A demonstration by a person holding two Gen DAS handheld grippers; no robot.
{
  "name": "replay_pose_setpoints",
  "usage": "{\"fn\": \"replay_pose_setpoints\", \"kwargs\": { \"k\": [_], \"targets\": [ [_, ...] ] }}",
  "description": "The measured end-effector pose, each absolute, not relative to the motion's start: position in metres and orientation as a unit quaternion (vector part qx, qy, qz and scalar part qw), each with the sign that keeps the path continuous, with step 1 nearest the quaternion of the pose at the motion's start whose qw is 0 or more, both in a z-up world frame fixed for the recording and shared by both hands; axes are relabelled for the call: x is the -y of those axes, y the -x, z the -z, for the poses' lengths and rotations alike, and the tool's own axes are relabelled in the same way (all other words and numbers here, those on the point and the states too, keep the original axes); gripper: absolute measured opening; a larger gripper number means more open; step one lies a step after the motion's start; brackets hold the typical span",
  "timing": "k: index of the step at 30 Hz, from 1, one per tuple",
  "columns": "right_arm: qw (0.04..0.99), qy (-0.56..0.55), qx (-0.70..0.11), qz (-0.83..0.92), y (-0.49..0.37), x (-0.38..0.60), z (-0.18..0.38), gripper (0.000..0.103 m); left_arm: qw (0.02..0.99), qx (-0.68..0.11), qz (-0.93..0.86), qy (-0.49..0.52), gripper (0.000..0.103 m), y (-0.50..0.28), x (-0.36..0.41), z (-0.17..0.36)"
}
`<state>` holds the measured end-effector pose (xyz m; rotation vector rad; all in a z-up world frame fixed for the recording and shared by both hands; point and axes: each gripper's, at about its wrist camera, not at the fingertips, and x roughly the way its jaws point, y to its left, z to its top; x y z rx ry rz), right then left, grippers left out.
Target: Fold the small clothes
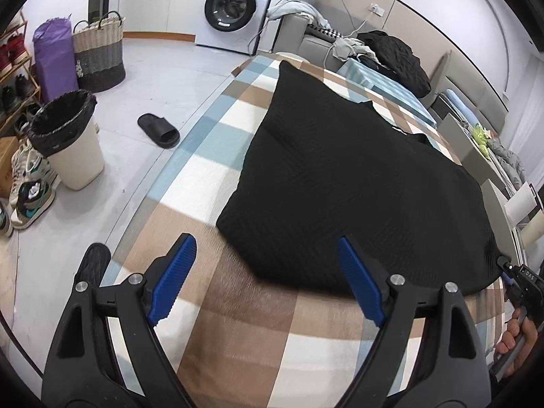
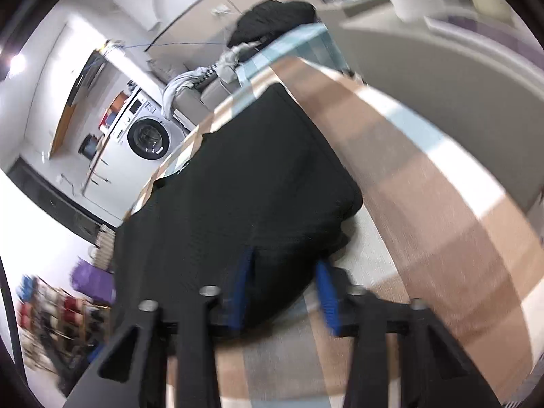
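A black knitted garment (image 1: 340, 170) lies spread flat on a surface covered with a brown, white and blue checked cloth (image 1: 238, 323). My left gripper (image 1: 265, 239) hovers open over the garment's near edge, with nothing between its blue pads. At the far right edge of the left wrist view, my right gripper (image 1: 506, 268) meets the garment's near right corner, with a hand (image 1: 516, 336) behind it. In the blurred right wrist view, the right gripper (image 2: 285, 263) has that corner of the black garment (image 2: 244, 176) bunched between its blue pads, shut on it.
On the floor to the left are a lined waste bin (image 1: 68, 136), a black slipper (image 1: 158, 131), a woven basket (image 1: 98, 51) and shoes. A washing machine (image 1: 234, 6) stands at the back. Dark clothes (image 1: 394, 57) are piled on a sofa beyond the checked cloth.
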<state>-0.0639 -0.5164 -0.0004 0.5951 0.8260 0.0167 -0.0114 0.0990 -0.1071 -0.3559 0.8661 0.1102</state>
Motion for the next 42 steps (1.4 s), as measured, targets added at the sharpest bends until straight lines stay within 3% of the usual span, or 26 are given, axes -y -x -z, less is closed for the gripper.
{"fn": "replay_pose_setpoints", "kwargs": {
  "k": [3, 12, 19, 22, 24, 27, 29, 33, 42],
  "targets": [
    [0.894, -0.282, -0.346, -0.022, 0.072, 0.514, -0.016, 0.006, 0.885, -0.424, -0.045, 0.186, 0.083, 0.019, -0.098, 0.11],
    [0.893, -0.235, -0.383, -0.003, 0.082, 0.51, -0.011, 0.005, 0.841, -0.466, 0.049, 0.272, 0.083, 0.015, -0.085, 0.131],
    [0.893, -0.228, -0.388, -0.007, 0.091, 0.514, -0.01, 0.005, 0.847, -0.435, 0.023, 0.305, 0.082, -0.003, -0.089, 0.136],
    [0.893, -0.222, -0.392, -0.001, 0.091, 0.513, -0.008, 0.005, 0.854, -0.417, -0.015, 0.312, 0.058, -0.013, -0.093, 0.139],
    [0.892, -0.221, -0.395, 0.003, 0.091, 0.513, -0.006, 0.005, 0.854, -0.411, -0.041, 0.316, 0.029, -0.019, -0.096, 0.143],
    [0.89, -0.221, -0.4, 0.005, 0.09, 0.514, -0.004, 0.005, 0.853, -0.4, -0.052, 0.332, 0.011, -0.029, -0.1, 0.148],
    [0.888, -0.217, -0.405, 0.003, 0.091, 0.514, -0.005, 0.005, 0.862, -0.387, -0.057, 0.322, 0.009, -0.029, -0.098, 0.142],
    [0.881, -0.215, -0.419, 0.047, 0.094, 0.521, -0.011, 0.022, 0.887, -0.368, -0.047, 0.275, 0.008, -0.021, -0.085, 0.122],
    [0.883, -0.231, -0.407, 0.033, 0.084, 0.525, -0.026, 0.029, 0.899, -0.356, -0.049, 0.25, 0.008, -0.01, -0.08, 0.108]
  ]
}}
